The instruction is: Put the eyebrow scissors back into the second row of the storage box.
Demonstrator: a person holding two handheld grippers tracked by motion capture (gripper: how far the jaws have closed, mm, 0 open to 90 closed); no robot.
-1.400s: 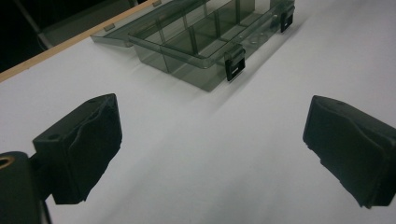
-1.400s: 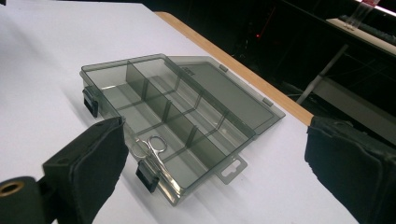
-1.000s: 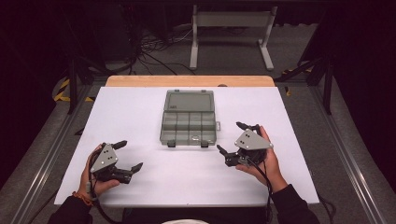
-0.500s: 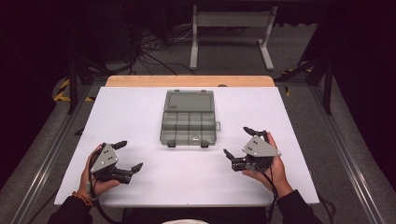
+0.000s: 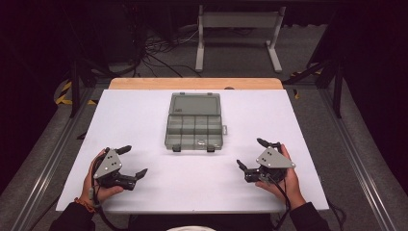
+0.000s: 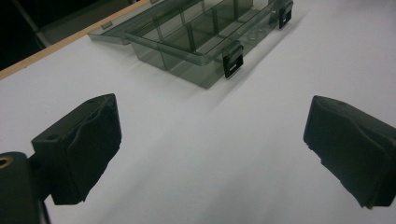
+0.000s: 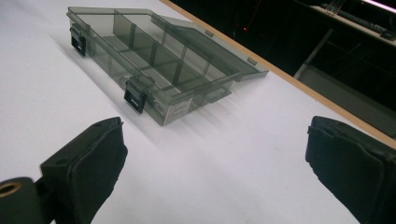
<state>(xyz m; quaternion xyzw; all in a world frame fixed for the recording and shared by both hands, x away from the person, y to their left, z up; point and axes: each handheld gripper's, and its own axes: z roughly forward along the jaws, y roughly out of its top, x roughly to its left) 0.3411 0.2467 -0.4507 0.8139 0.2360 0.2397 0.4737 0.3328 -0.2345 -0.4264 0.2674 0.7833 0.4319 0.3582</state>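
Both grippers, left gripper and right gripper, you held jaws apart and empty on the white table, flanking the open compartment box lying mid-table, presumably staged for reaching.

Box on bench, ahead of and between both claws: right of left claw, left of right claw.
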